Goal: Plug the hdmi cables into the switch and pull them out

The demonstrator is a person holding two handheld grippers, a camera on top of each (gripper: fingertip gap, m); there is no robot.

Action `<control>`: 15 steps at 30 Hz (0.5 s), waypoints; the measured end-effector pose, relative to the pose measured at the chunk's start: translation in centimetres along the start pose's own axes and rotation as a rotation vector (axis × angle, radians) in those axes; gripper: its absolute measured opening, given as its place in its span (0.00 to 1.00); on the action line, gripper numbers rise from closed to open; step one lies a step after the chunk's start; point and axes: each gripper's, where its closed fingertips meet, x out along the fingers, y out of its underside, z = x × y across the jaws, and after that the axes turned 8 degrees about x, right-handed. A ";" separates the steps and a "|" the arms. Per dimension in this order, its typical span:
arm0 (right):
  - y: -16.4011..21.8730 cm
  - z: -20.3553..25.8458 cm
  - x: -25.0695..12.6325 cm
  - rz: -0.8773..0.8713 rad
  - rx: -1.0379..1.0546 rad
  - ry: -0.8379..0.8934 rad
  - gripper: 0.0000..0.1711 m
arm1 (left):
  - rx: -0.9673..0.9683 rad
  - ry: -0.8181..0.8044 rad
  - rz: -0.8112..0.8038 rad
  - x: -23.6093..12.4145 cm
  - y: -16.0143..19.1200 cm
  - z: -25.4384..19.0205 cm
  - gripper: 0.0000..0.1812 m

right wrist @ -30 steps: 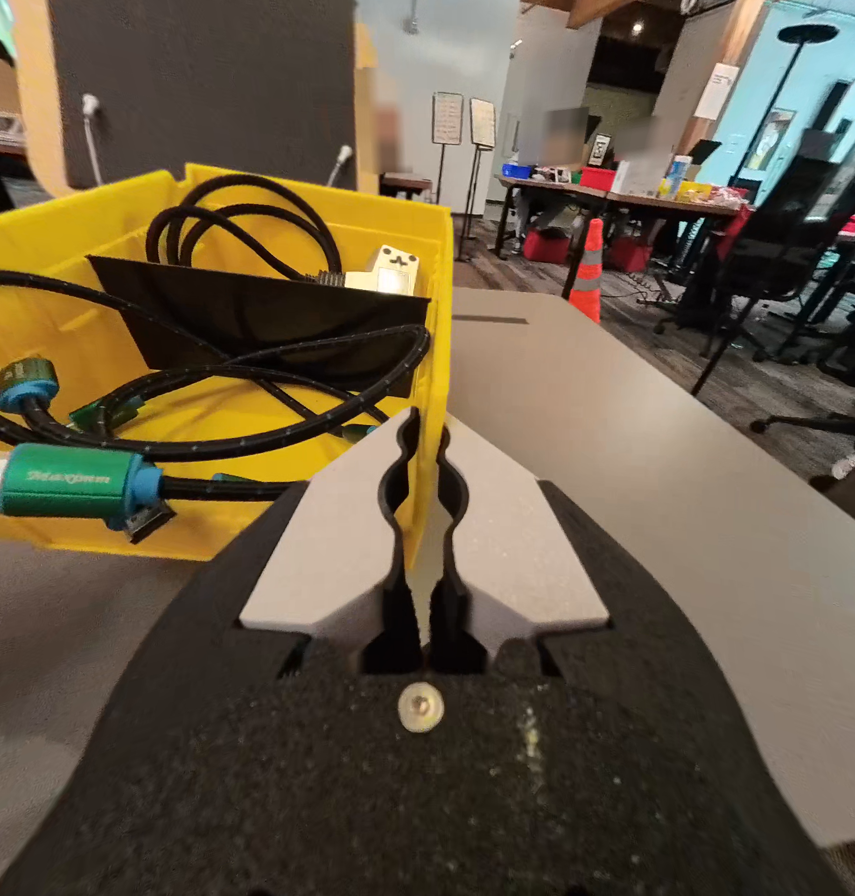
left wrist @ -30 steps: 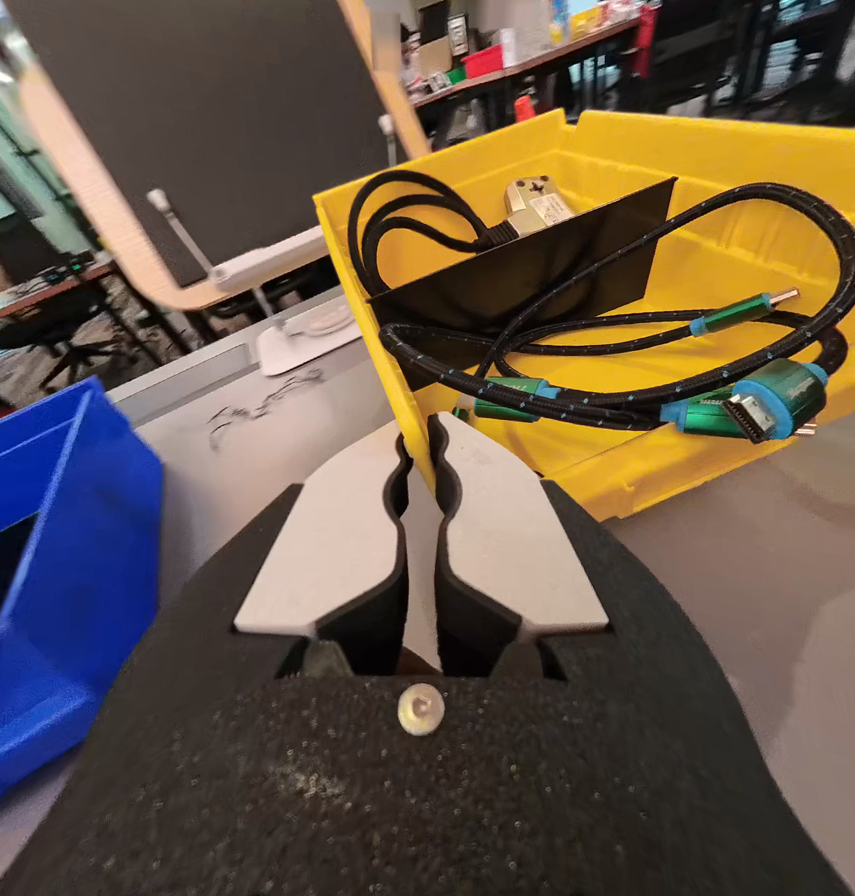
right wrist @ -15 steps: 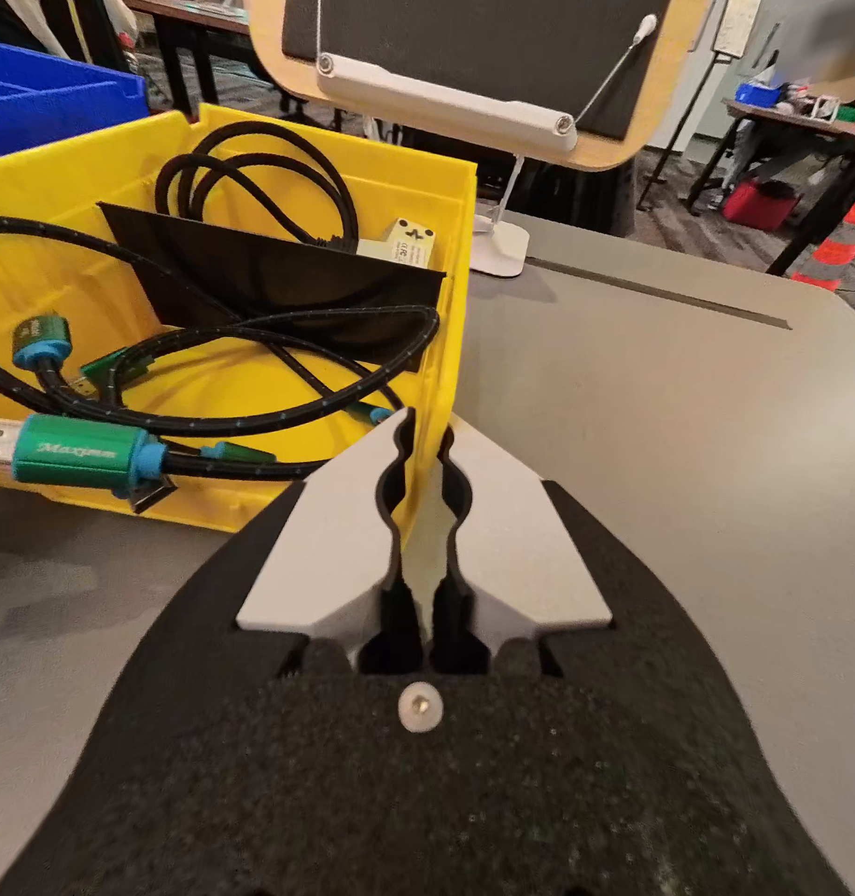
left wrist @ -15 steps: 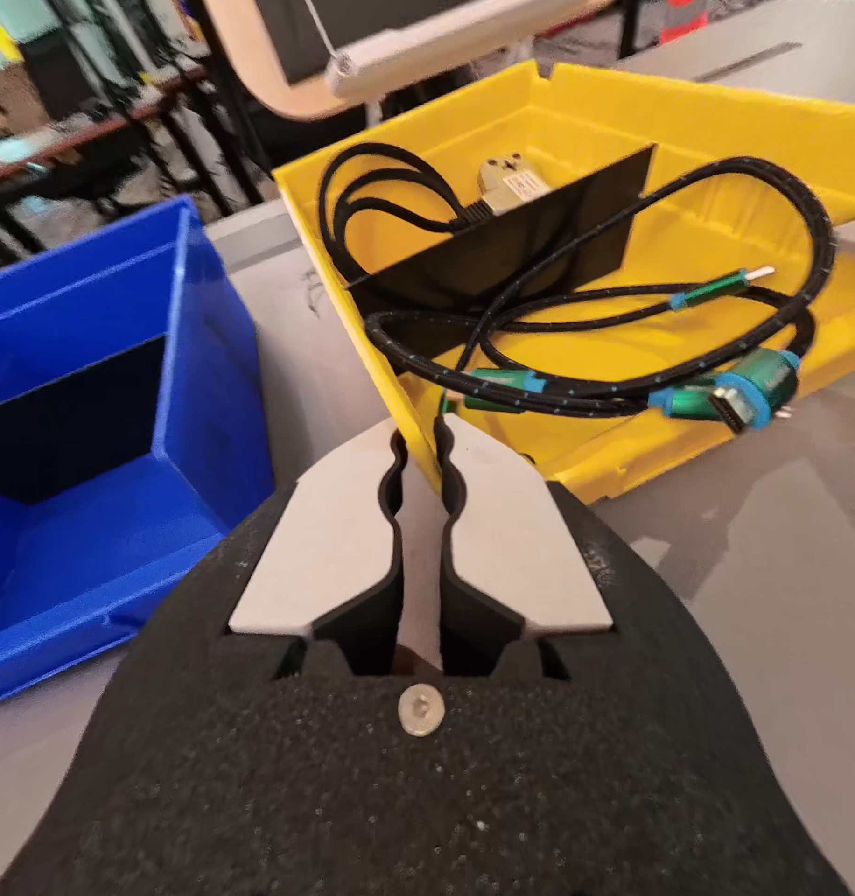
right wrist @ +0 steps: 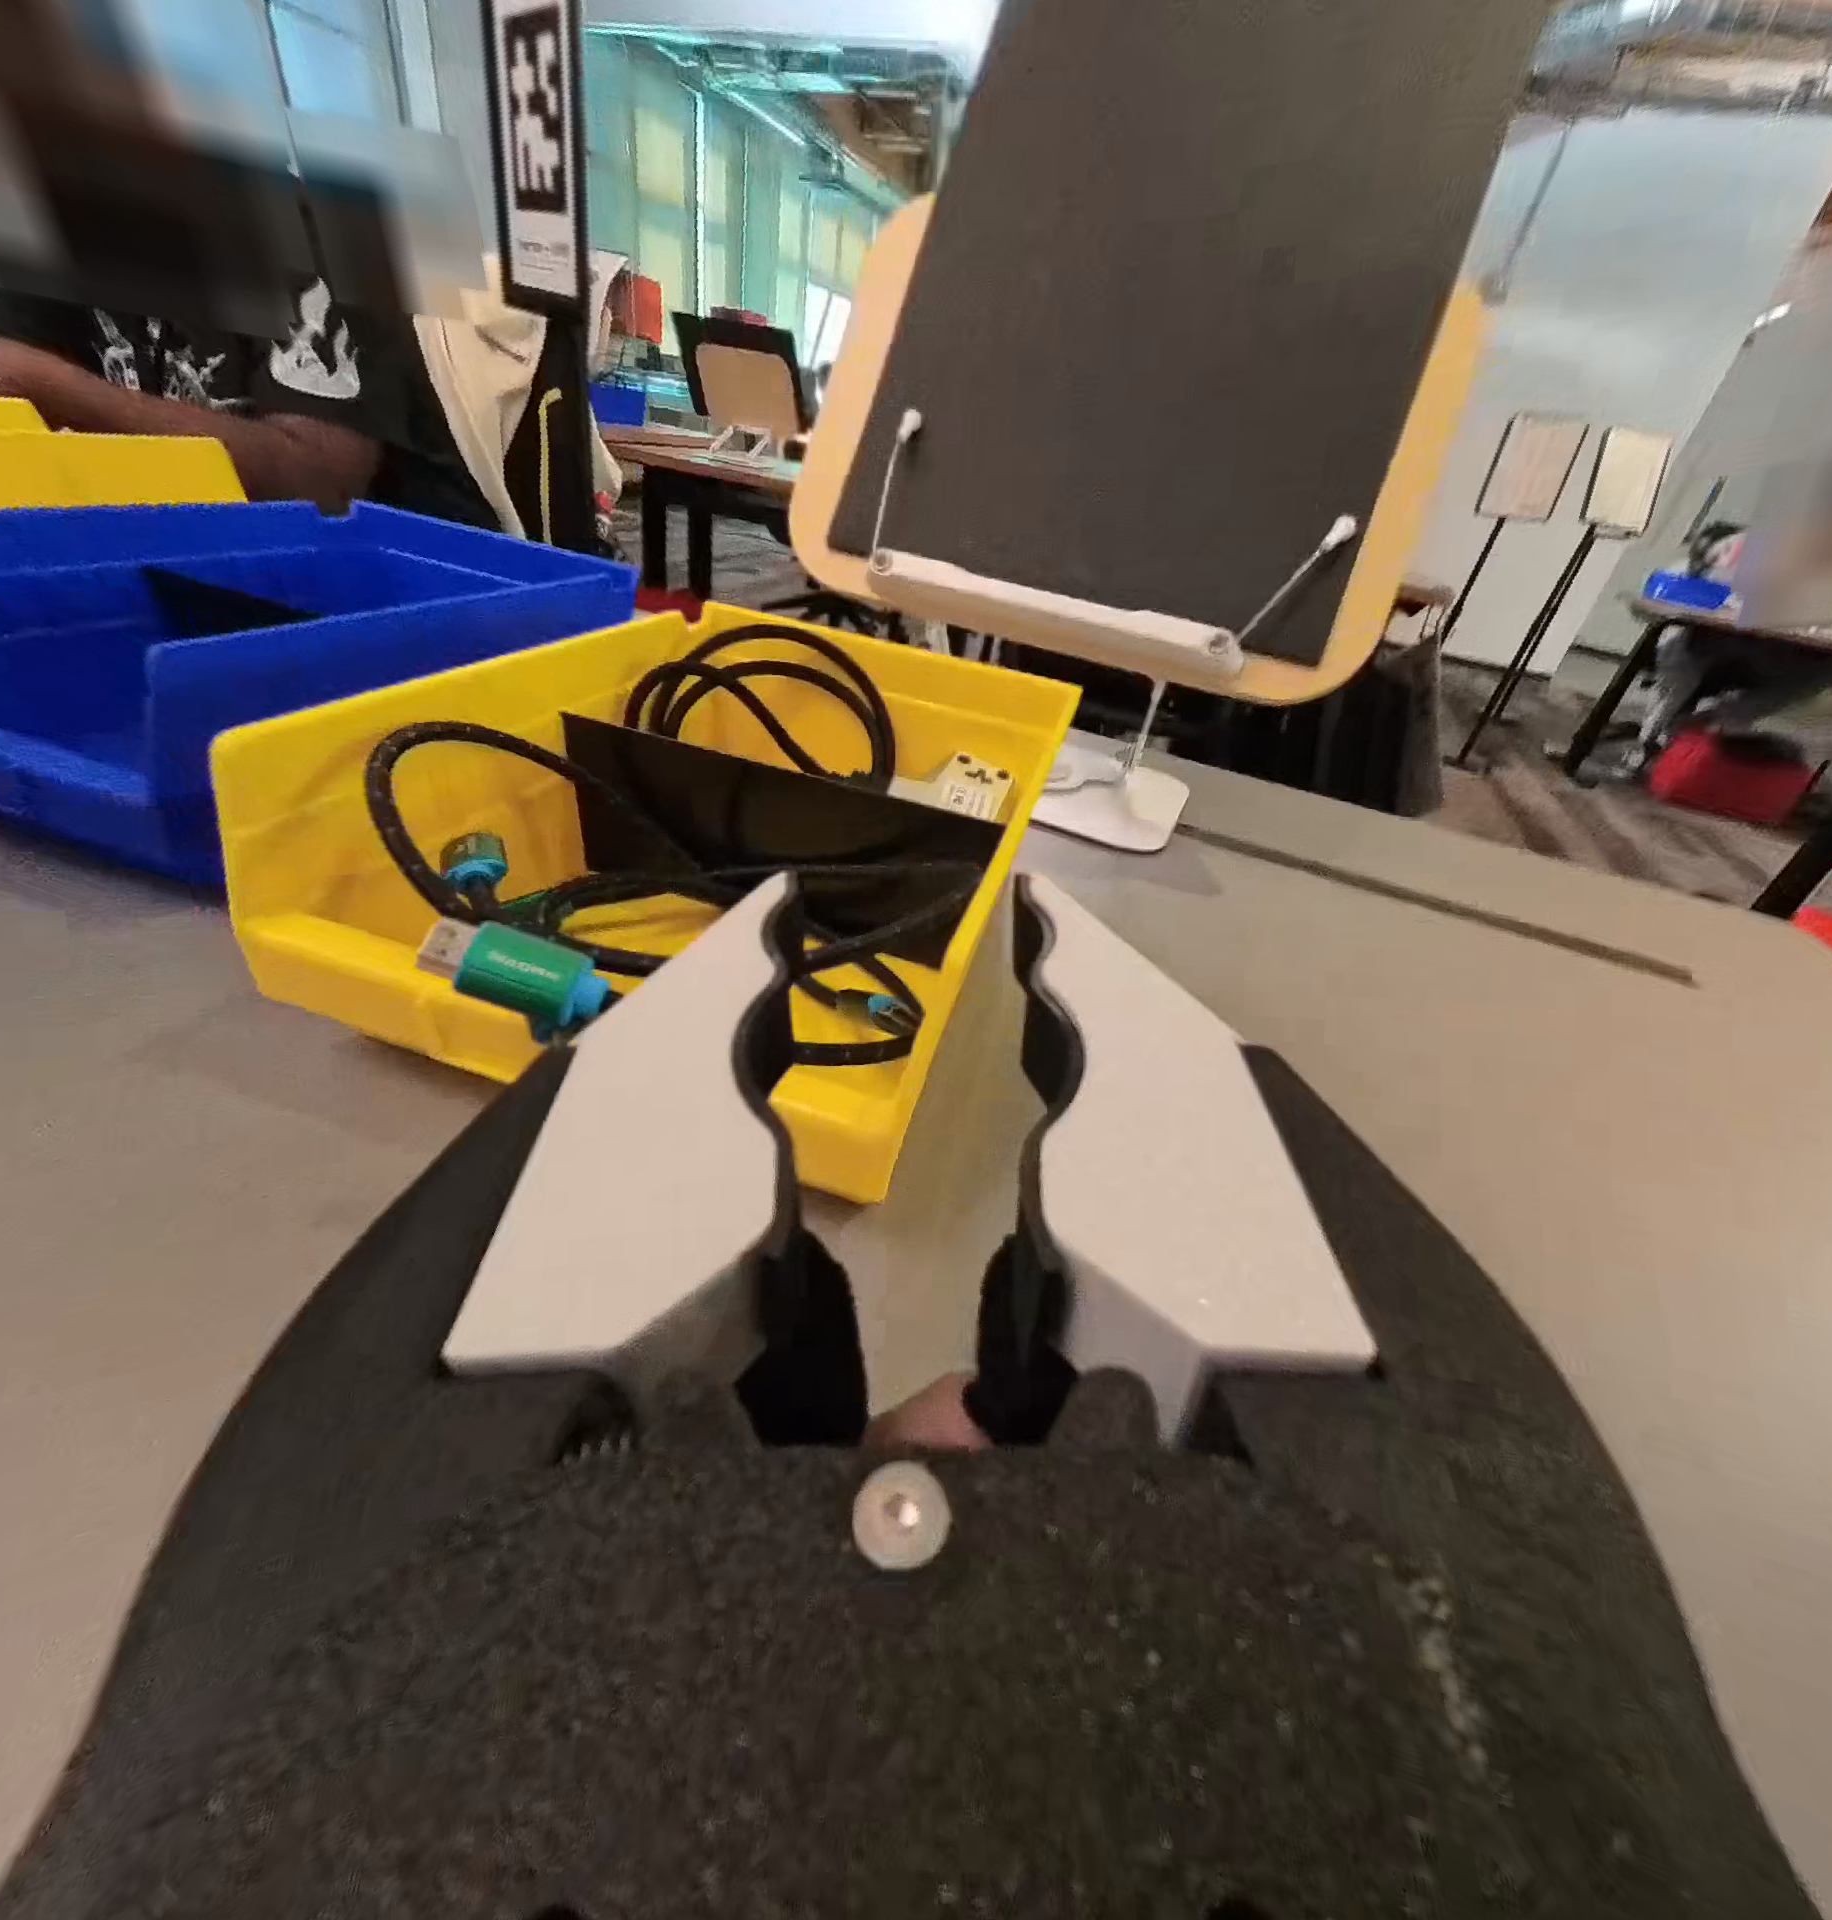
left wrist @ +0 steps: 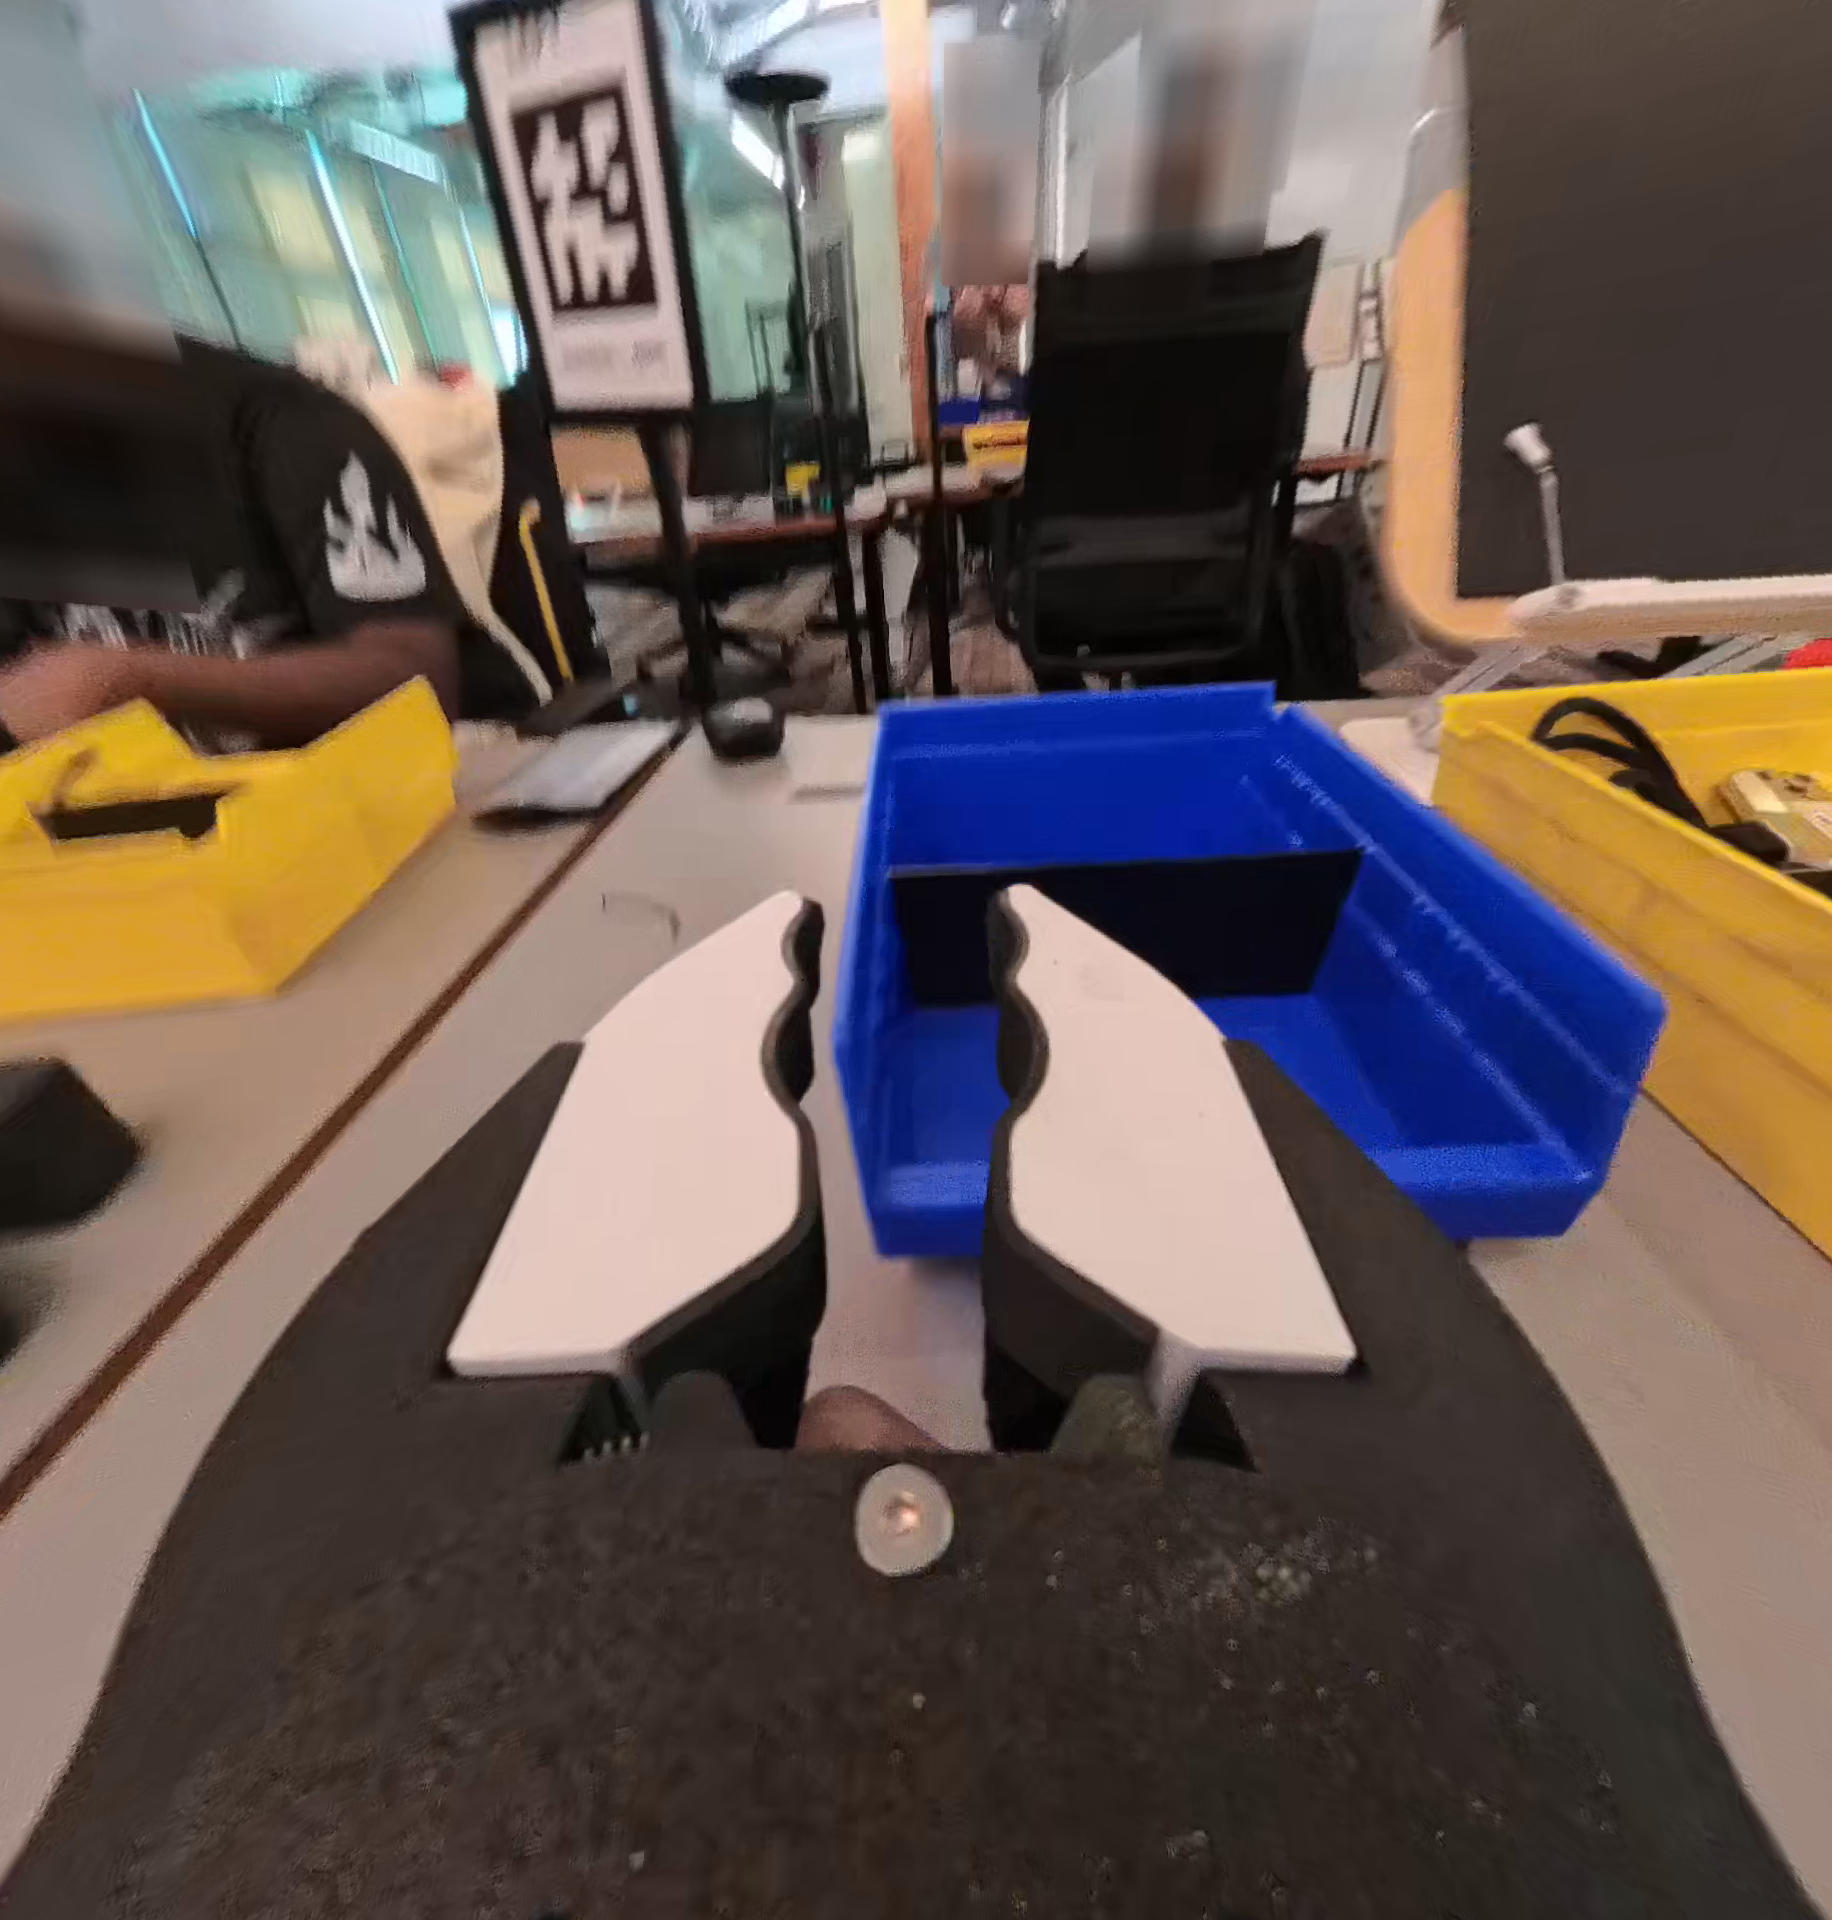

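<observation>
In the right wrist view a yellow bin (right wrist: 299,821) holds black braided HDMI cables (right wrist: 756,686) with green plugs (right wrist: 522,975), a black divider (right wrist: 746,800) and a cream switch box (right wrist: 974,784) at its far end. My right gripper (right wrist: 896,904) is open and empty, just before the bin's near right corner. My left gripper (left wrist: 901,914) is open and empty, pointing at a blue bin (left wrist: 1411,1039) with a black divider (left wrist: 1182,914). The yellow bin's edge (left wrist: 1618,831) and the switch (left wrist: 1795,821) show at the right of the left wrist view.
A second yellow bin (left wrist: 164,894) stands at the left on the neighbouring table, with a person (left wrist: 268,582) behind it. A dark board on a white stand (right wrist: 1151,343) rises behind the yellow bin. The blue bin (right wrist: 164,665) lies left of the yellow bin. Grey tabletop (right wrist: 1514,1091) stretches to the right. My right fingertips sit around 45 cm from my left ones.
Both grippers have opened from nearly shut, on nothing. The left gripper has swung left from the yellow bin to the blue bin. The right gripper has pulled back and turned left.
</observation>
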 end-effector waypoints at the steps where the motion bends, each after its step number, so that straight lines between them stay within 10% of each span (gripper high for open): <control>1: 0.2 0.7 0.0 0.005 -0.037 -0.016 0.23 | -0.043 0.015 0.052 0.2 1.4 0.9 0.17; 6: 1.2 4.4 0.5 0.048 -0.041 -0.105 0.22 | -0.111 0.134 0.293 2.5 7.9 -0.3 0.22; 15: 2.8 13.7 -1.2 0.093 -0.057 -0.423 0.23 | -0.024 0.135 0.327 5.4 9.5 -1.0 0.02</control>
